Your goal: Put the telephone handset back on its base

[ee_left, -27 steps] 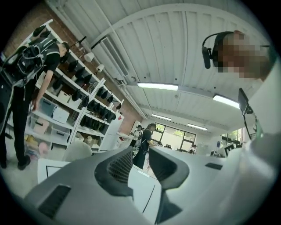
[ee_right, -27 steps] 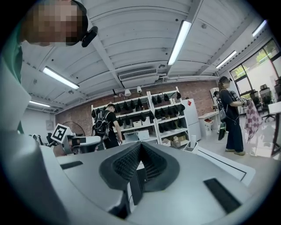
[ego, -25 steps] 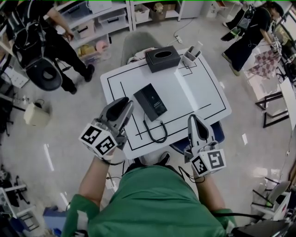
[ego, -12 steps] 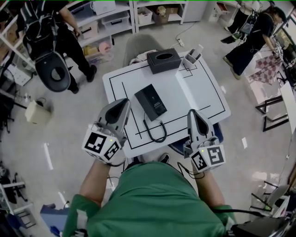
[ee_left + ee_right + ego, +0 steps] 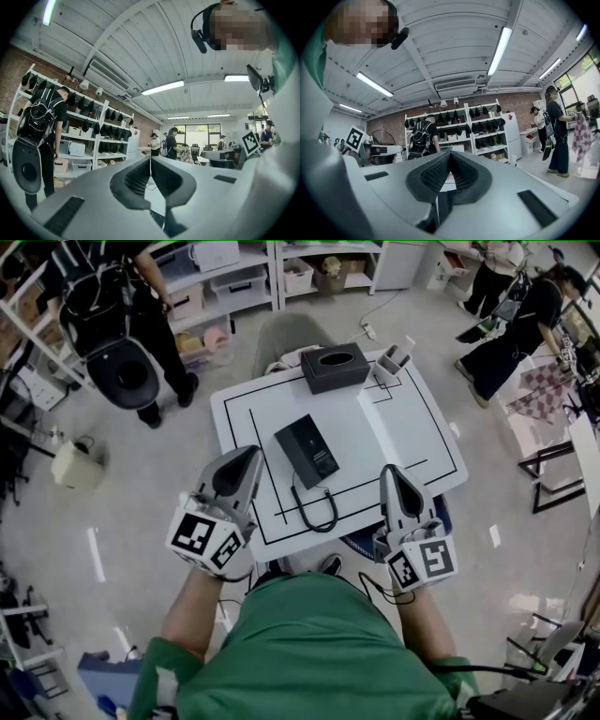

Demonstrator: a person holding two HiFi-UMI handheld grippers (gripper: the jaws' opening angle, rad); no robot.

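A black telephone [image 5: 306, 450] lies in the middle of the white table [image 5: 403, 427], and its black cord [image 5: 314, 509] loops toward the near edge. I cannot tell the handset from the base in the head view. My left gripper [image 5: 250, 453] hovers over the table's near left corner, left of the cord, shut with nothing in it. In the left gripper view the left gripper [image 5: 150, 161] shows its pads meeting. My right gripper [image 5: 390, 473] hangs at the near right edge, also shut and empty. The right gripper view shows the right gripper [image 5: 450, 157] with its pads together.
A black tissue box [image 5: 335, 367] and a white holder [image 5: 391, 359] stand at the table's far edge. A grey chair [image 5: 286, 334] sits behind the table. A person with a backpack [image 5: 112, 315] stands by shelves at the back left, and other people are at the back right.
Both grippers have stayed almost where they were at the near edge of the table. The person with the backpack has shifted to the right in the view.
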